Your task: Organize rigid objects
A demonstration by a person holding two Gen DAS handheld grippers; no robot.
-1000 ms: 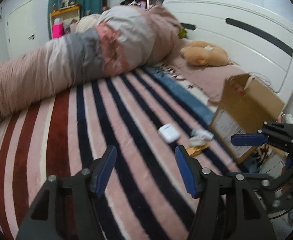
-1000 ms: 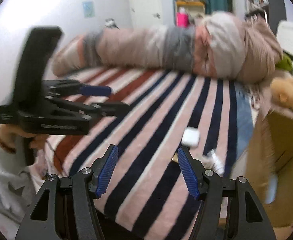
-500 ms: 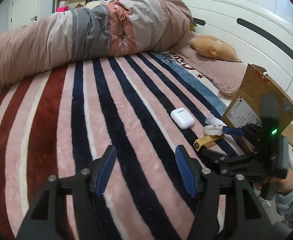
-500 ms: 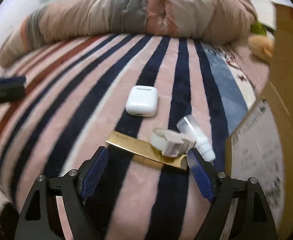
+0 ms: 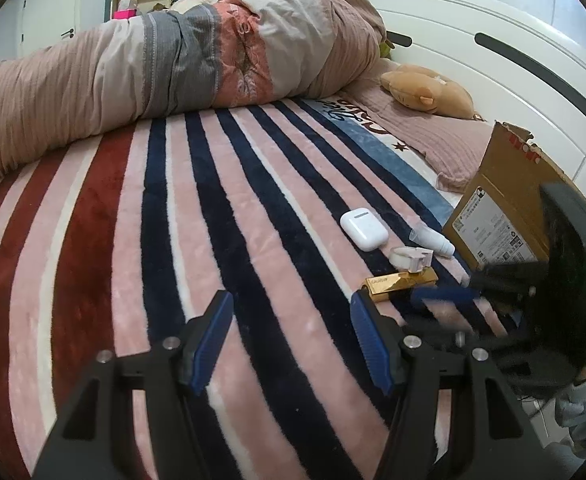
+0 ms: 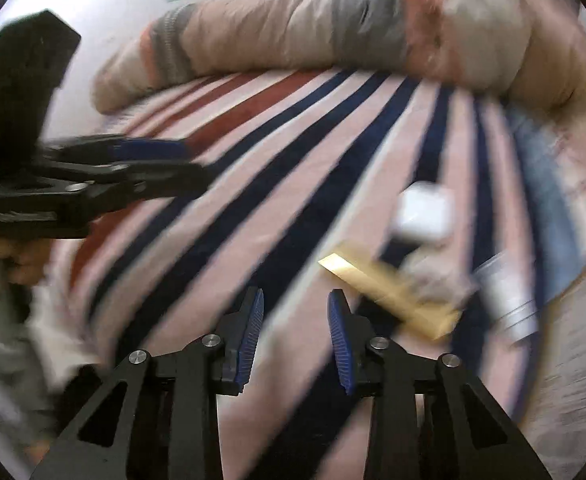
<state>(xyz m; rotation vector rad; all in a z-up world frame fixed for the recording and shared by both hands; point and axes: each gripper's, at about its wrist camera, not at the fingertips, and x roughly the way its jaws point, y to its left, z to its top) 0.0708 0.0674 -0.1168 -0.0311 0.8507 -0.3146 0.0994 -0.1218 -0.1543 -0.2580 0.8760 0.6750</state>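
Since half a second ago, the right hand-held gripper [image 6: 295,340] is being drawn back from the small items and narrowed, nothing being held between its pads. Going left to right, the left hand-held gripper [image 5: 293,340] is being kept wide and empty over the striped bed [image 5: 105,240]; the white earbud case [image 5: 364,229], tape ring [image 5: 407,257], gold bar [image 5: 397,282] and small bottle [image 5: 433,241] are lying beside the cardboard box [image 5: 505,208], so sorting is judged barely begun
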